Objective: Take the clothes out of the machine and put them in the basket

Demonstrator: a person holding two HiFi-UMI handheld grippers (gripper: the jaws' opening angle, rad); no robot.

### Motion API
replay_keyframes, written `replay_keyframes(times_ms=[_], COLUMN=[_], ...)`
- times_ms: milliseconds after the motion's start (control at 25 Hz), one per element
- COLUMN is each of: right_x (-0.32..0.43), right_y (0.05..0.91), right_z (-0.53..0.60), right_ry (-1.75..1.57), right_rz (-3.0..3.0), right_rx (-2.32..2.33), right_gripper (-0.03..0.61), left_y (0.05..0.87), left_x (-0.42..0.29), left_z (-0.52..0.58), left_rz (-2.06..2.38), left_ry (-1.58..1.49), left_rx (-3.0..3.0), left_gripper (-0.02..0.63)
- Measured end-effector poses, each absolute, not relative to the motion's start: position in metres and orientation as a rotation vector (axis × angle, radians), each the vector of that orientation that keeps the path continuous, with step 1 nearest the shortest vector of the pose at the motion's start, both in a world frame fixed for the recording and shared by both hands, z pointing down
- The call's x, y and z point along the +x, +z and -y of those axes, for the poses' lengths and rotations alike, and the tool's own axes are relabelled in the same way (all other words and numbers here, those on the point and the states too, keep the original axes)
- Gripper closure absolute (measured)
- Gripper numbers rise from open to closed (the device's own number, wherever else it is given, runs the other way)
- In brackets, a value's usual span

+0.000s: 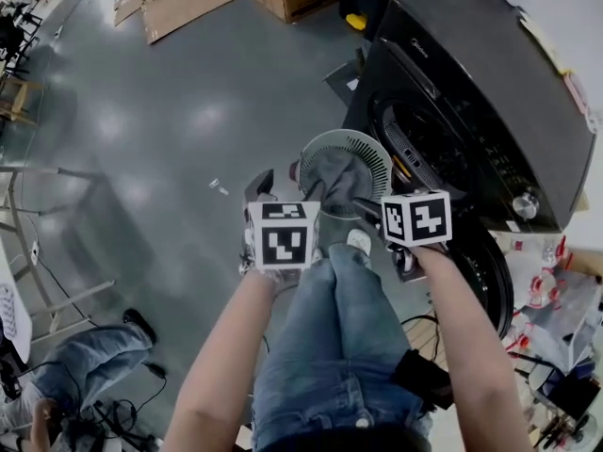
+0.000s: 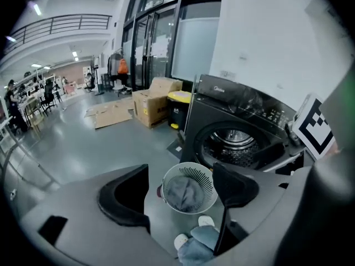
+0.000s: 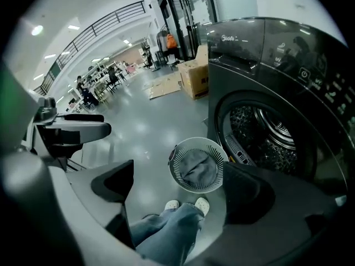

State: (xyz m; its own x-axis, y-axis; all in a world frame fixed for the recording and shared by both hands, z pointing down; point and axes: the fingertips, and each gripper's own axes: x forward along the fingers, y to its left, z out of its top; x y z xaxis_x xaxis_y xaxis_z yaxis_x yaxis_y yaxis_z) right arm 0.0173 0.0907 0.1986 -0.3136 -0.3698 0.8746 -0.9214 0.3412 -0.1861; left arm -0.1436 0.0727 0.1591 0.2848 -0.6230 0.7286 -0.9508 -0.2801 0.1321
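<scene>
Clothes point(image 1: 336, 179), grey and soft, lie in the basket point(image 1: 375, 153) on the floor point(image 1: 188, 111), just beside the open machine point(image 1: 490, 73). The left gripper point(image 2: 180, 193) and right gripper point(image 3: 180, 190) are wide open and hold nothing. The cloth looks light and floppy, so pinch a thick fold.

Head view: high, looking steeply down past the person's legs point(image 1: 330, 347) onto basket point(image 1: 372, 149) and washer point(image 1: 471, 64). Both gripper views: up high, tilted down between their own jaws; right one sits nearer the washer. All three share basket and washer front.
</scene>
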Motion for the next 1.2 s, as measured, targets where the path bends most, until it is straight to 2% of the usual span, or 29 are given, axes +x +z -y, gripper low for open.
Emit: replay_keyframes(times_ms=[760, 1200], right_x=[0.052, 0.101], right_y=[0.085, 0.03], right_z=[-0.123, -0.143], right_ry=[0.796, 0.768], right_rz=[1.908, 2.026], right_rx=[1.26, 1.25], right_gripper=[0.083, 0.083], left_y=[0.073, 0.028], left_x=[-0.151, -0.103], left_z=[-0.085, -0.118], left_rz=[1.43, 1.529], left_ry=[0.647, 0.549], left_rx=[2.05, 2.037], left_gripper=[0.25, 0.252])
